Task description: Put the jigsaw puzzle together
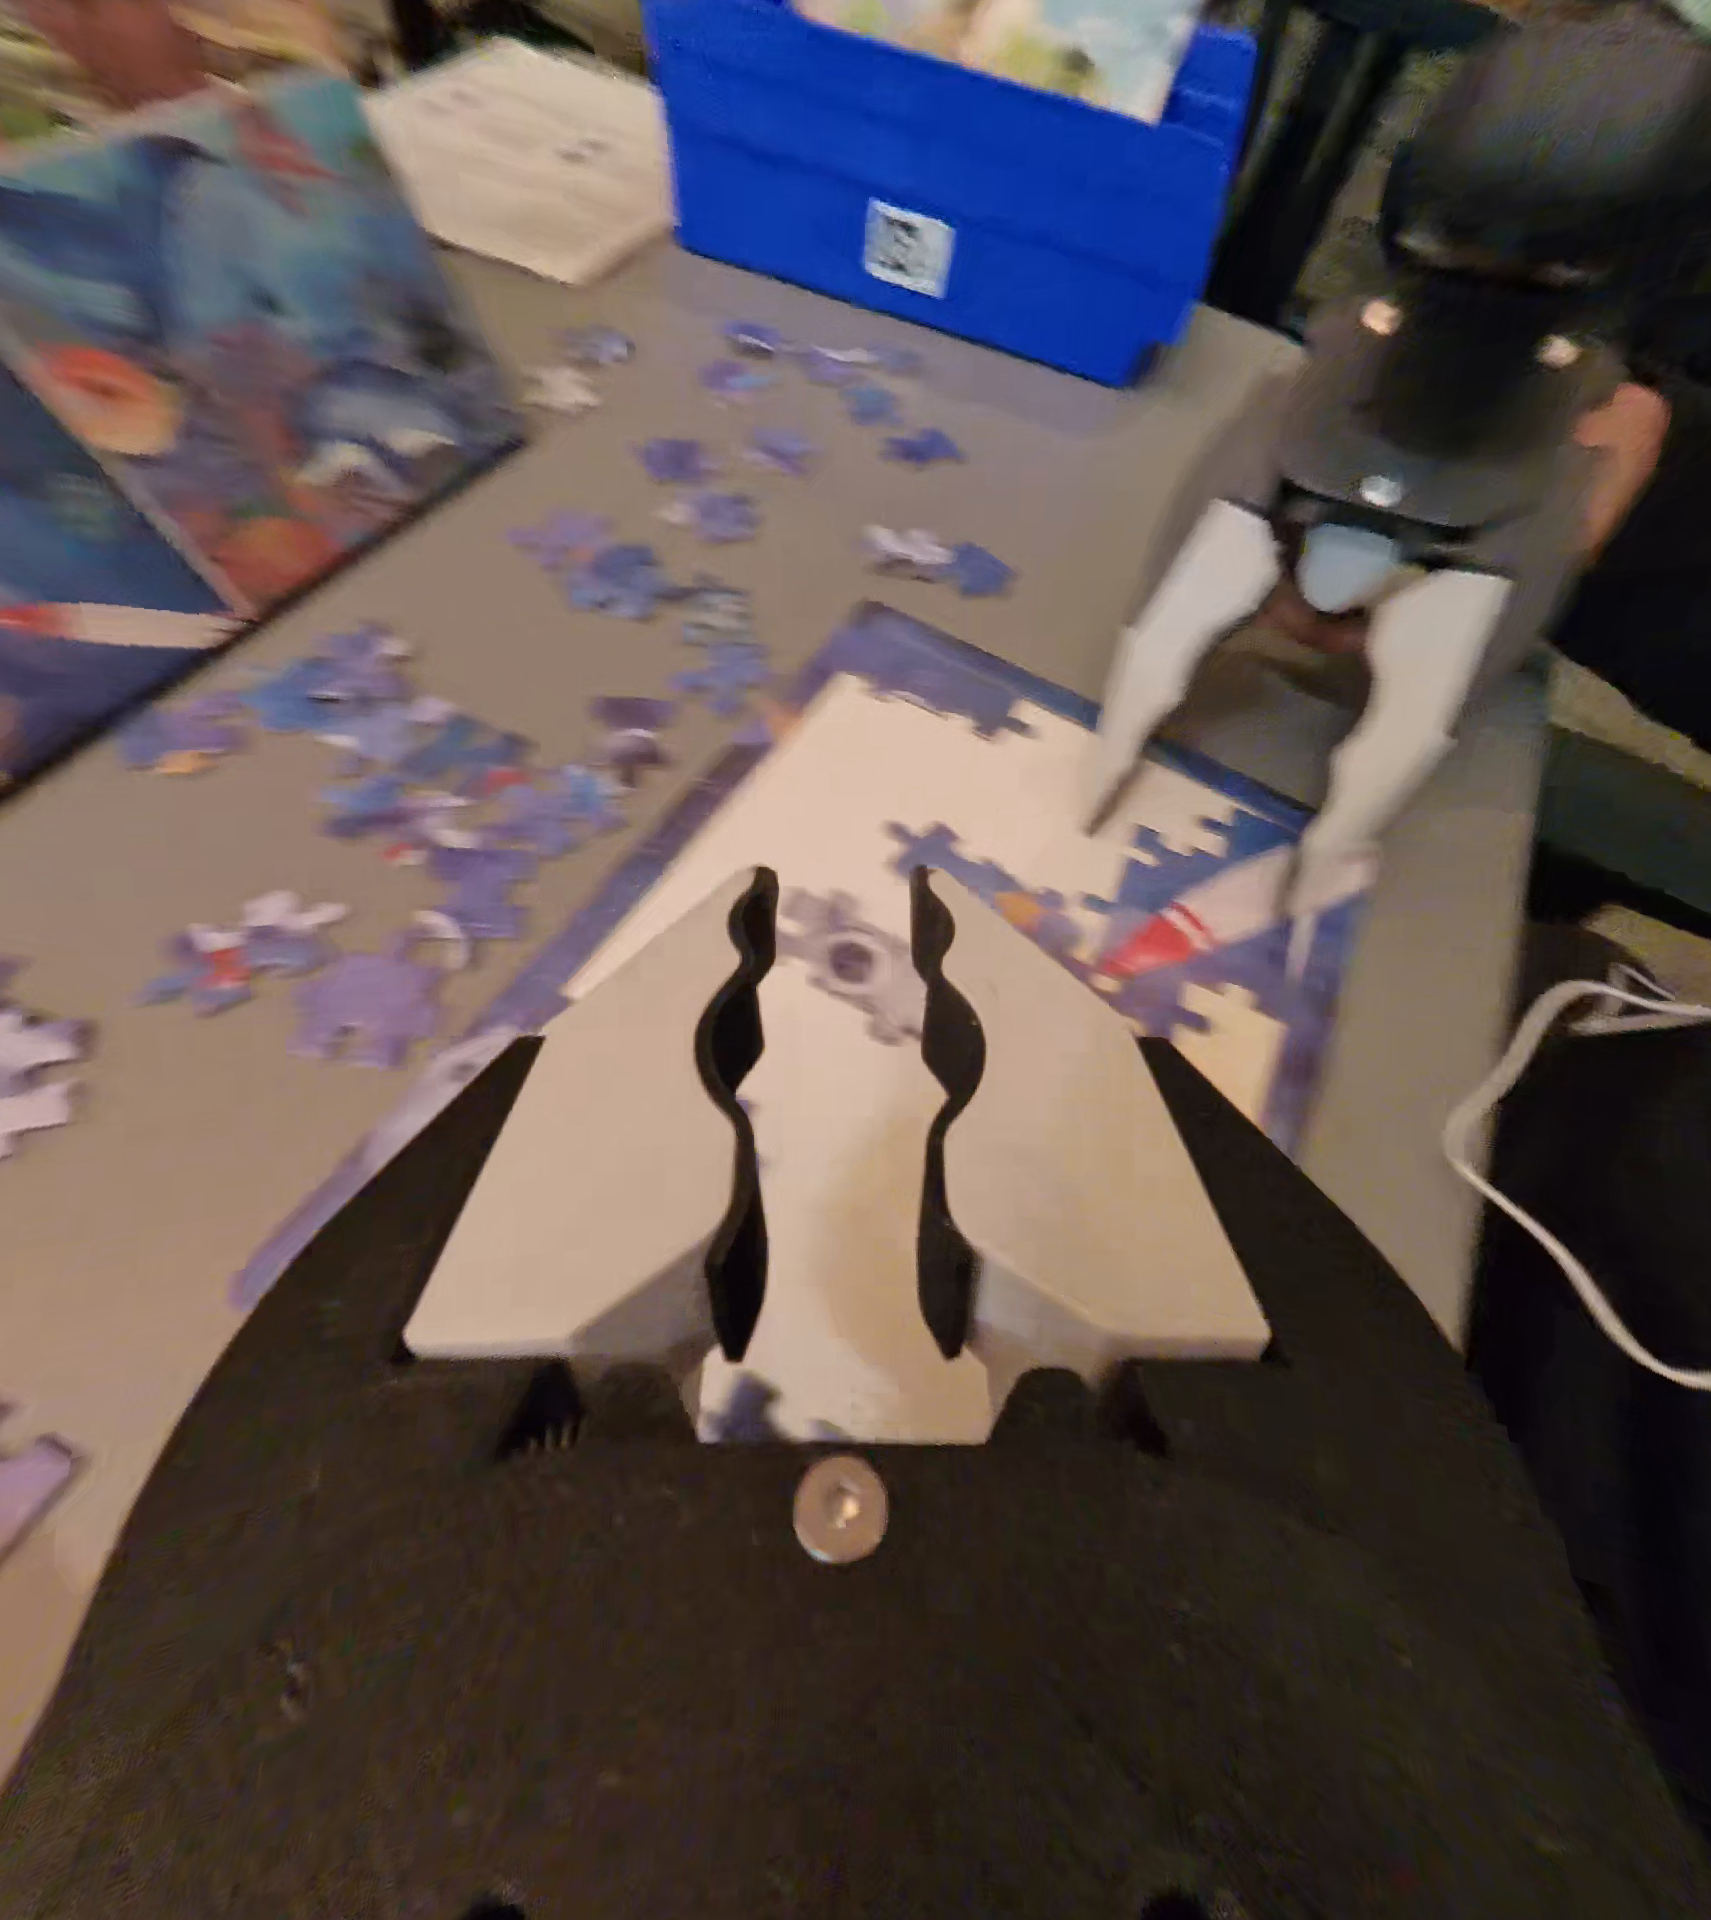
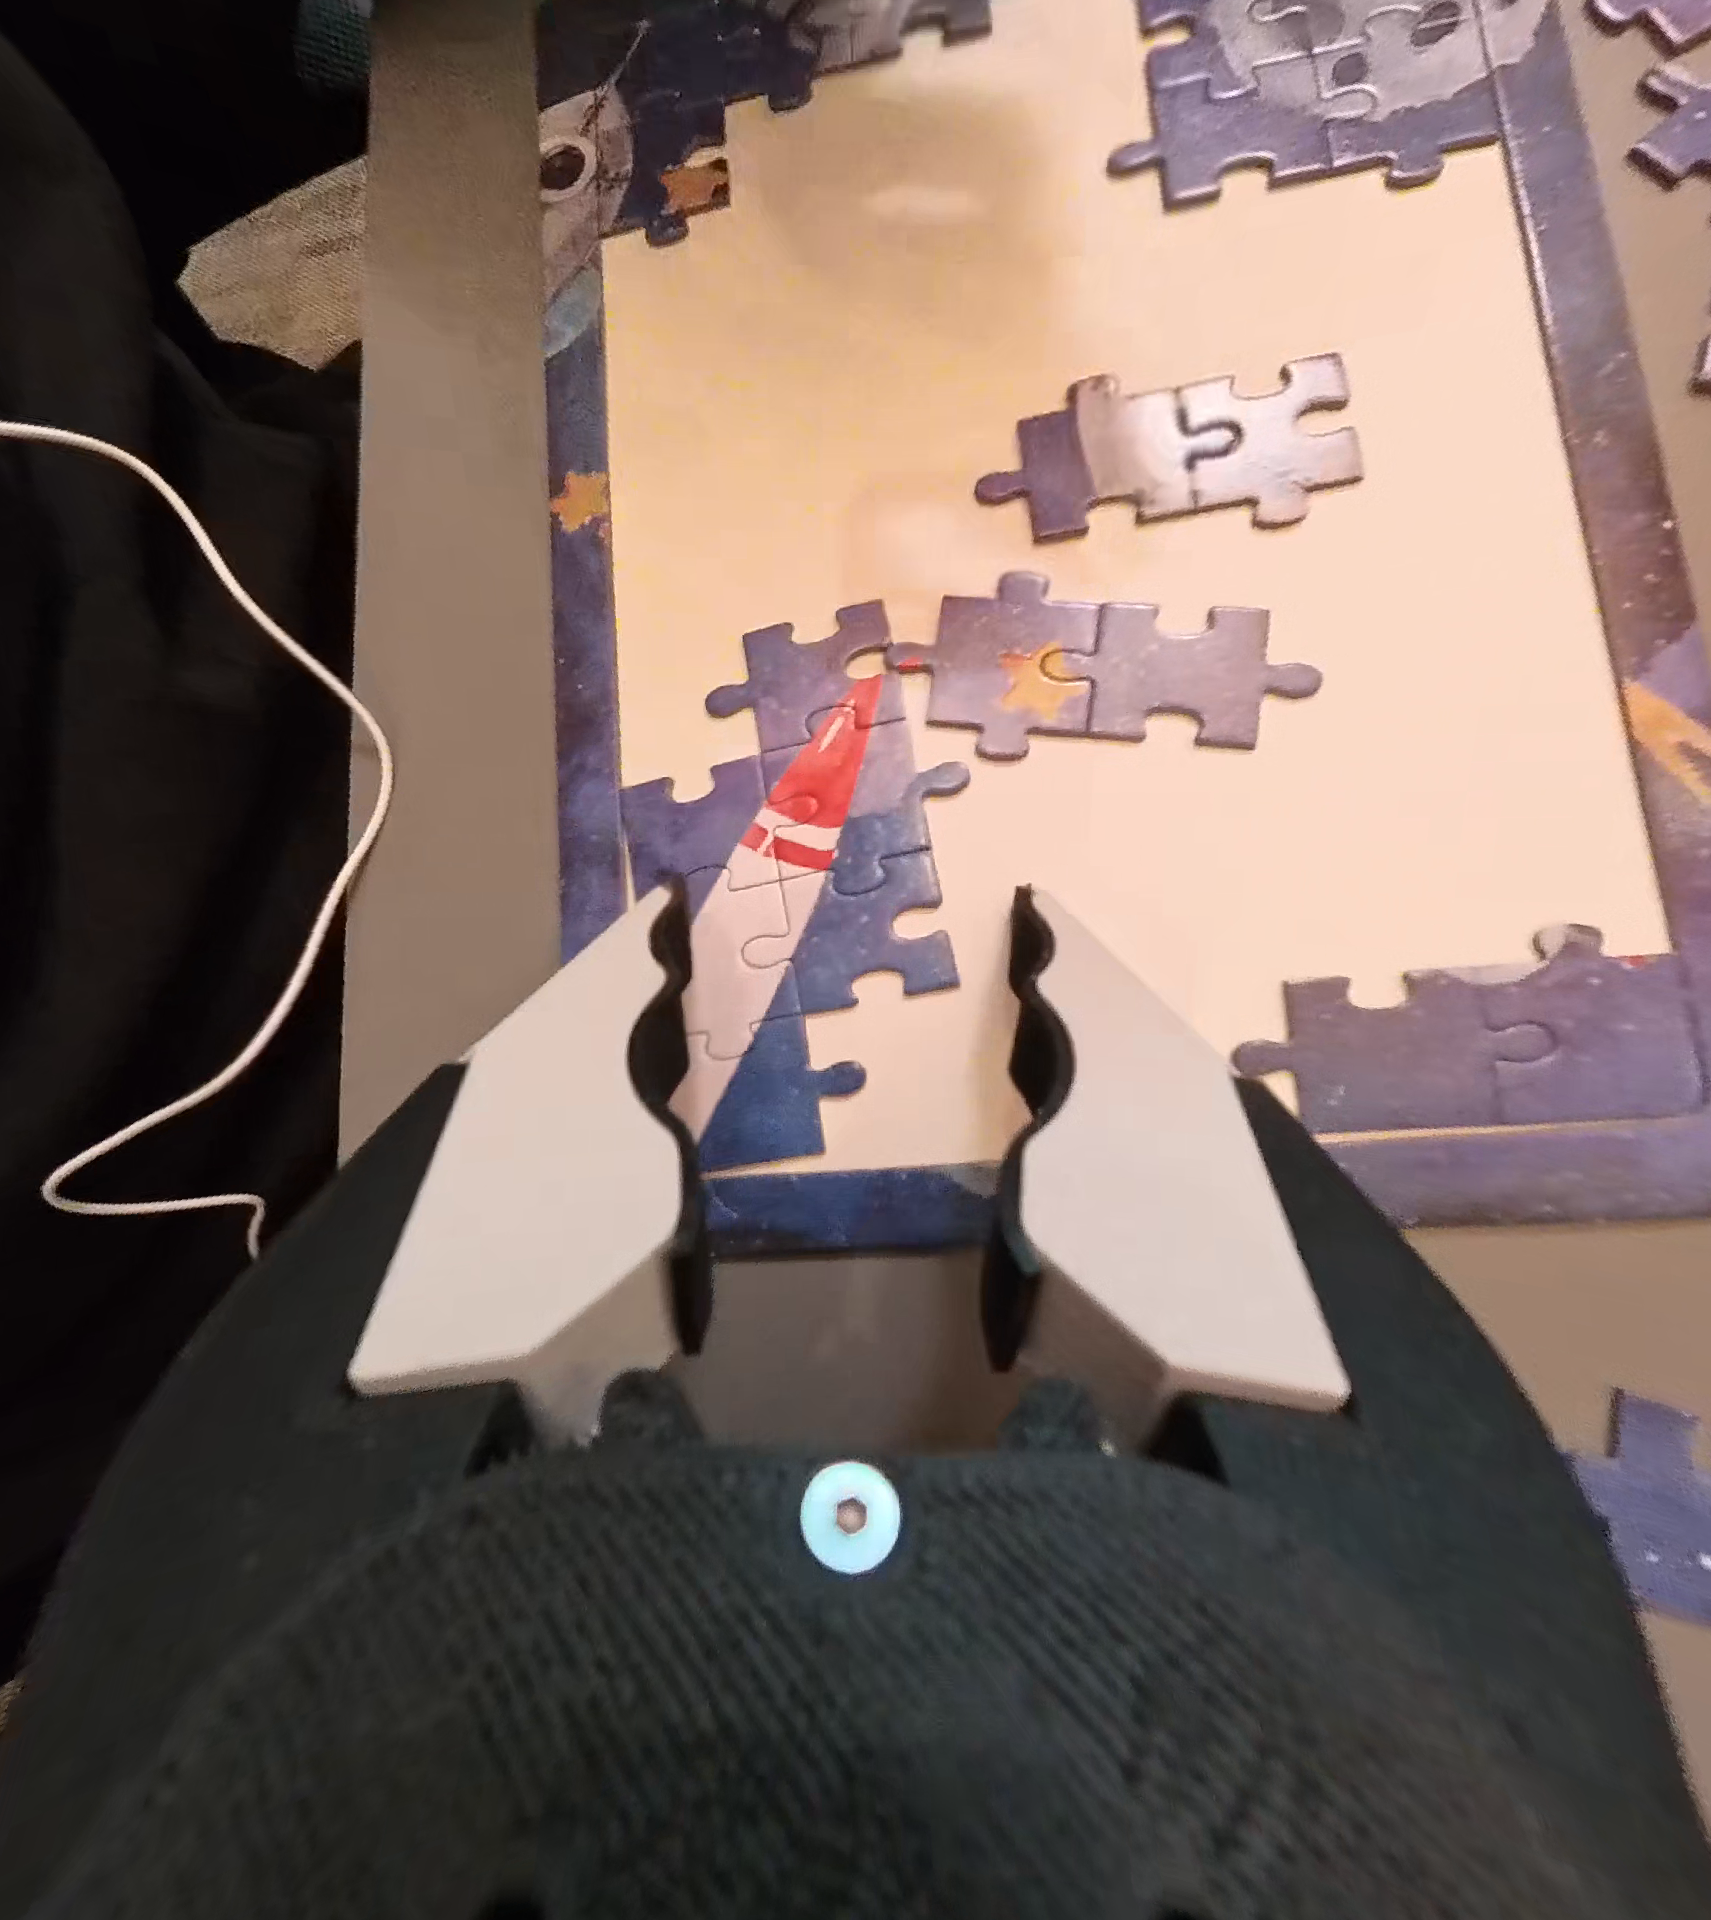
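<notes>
A puzzle board point(image 2: 1194, 831) with a cream base and a dark blue frame lies on the grey table point(image 1: 207, 1195). My left gripper point(image 1: 843, 883) is open above the board. A pale grey pair of joined pieces point(image 1: 851, 966) shows between its pads, blurred like the board, and lies free on the base in the right wrist view point(image 2: 1183, 447). My right gripper point(image 2: 846, 904) is open wide and empty over a joined cluster with a red and white rocket point(image 2: 809, 821) at the board's near left corner. It also shows in the left wrist view point(image 1: 1209, 852), tips down at the board. A star cluster point(image 2: 1090, 675) lies beyond.
Several loose blue pieces point(image 1: 477, 748) are scattered on the table left of the board. The puzzle box lid point(image 1: 155, 343) stands at the far left, and a blue bin point(image 1: 934, 187) at the back. A white cable point(image 2: 259, 675) runs over dark cloth beside the table edge. One gripper's finger ends stand about 15 centimetres off the other's.
</notes>
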The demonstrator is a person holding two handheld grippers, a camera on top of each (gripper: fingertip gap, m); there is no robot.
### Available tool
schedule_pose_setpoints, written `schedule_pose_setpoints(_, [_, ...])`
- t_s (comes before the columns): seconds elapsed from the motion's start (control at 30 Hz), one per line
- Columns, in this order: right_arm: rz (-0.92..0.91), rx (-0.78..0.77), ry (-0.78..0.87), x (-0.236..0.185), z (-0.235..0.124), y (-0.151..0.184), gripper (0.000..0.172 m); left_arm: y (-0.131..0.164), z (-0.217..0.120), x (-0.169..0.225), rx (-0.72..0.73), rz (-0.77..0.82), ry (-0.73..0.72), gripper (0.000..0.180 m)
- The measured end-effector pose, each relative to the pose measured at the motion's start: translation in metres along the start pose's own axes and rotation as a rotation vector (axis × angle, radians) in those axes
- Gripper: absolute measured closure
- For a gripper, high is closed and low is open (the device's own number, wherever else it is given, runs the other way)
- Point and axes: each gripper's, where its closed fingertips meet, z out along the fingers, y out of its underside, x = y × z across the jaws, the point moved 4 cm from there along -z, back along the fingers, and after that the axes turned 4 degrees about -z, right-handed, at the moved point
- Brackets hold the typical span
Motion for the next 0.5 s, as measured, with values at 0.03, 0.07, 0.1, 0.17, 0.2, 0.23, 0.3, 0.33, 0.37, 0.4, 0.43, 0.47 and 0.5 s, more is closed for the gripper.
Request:
schedule_pose_setpoints(0.03, [-0.004, -0.001, -0.004, -0.001, -0.001, 0.001, 0.112, 0.003, 0.001, 0.013, -0.036, 0.013, 0.004, 0.156])
schedule_pose_setpoints(0.07, [-0.006, -0.004, -0.012, -0.002, -0.002, 0.002, 0.113, 0.008, 0.002, 0.022, -0.069, 0.028, -0.026, 0.158])
schedule_pose_setpoints(0.1, [-0.006, -0.009, -0.024, -0.004, -0.003, 0.003, 0.115, 0.013, 0.002, 0.026, -0.085, 0.039, -0.08, 0.16])
schedule_pose_setpoints(0.17, [-0.009, -0.024, -0.04, -0.007, -0.005, 0.006, 0.118, 0.026, 0.004, 0.034, -0.095, 0.03, -0.158, 0.162])
schedule_pose_setpoints(0.2, [-0.012, -0.031, -0.045, -0.008, -0.007, 0.007, 0.118, 0.034, 0.006, 0.04, -0.102, 0.004, -0.159, 0.162])
schedule_pose_setpoints(0.23, [-0.016, -0.037, -0.05, -0.01, -0.008, 0.009, 0.118, 0.042, 0.008, 0.046, -0.11, -0.028, -0.147, 0.161])
schedule_pose_setpoints(0.3, [-0.022, -0.044, -0.057, -0.013, -0.009, 0.011, 0.119, 0.053, 0.01, 0.057, -0.117, -0.079, -0.115, 0.158])
schedule_pose_setpoints(0.33, [-0.023, -0.043, -0.06, -0.014, -0.01, 0.012, 0.119, 0.057, 0.01, 0.062, -0.116, -0.096, -0.103, 0.157])
schedule_pose_setpoints(0.37, [-0.026, -0.04, -0.059, -0.015, -0.01, 0.012, 0.12, 0.059, 0.011, 0.066, -0.115, -0.108, -0.092, 0.155])
schedule_pose_setpoints(0.4, [-0.029, -0.035, -0.055, -0.014, -0.01, 0.012, 0.12, 0.061, 0.013, 0.07, -0.118, -0.114, -0.082, 0.154])
schedule_pose_setpoints(0.43, [-0.032, -0.03, -0.051, -0.014, -0.01, 0.012, 0.12, 0.063, 0.014, 0.074, -0.127, -0.115, -0.074, 0.153])
schedule_pose_setpoints(0.47, [-0.033, -0.025, -0.048, -0.014, -0.01, 0.012, 0.12, 0.064, 0.016, 0.078, -0.138, -0.112, -0.066, 0.15])
schedule_pose_setpoints(0.5, [-0.034, -0.021, -0.042, -0.013, -0.01, 0.012, 0.12, 0.065, 0.018, 0.081, -0.15, -0.103, -0.061, 0.148])
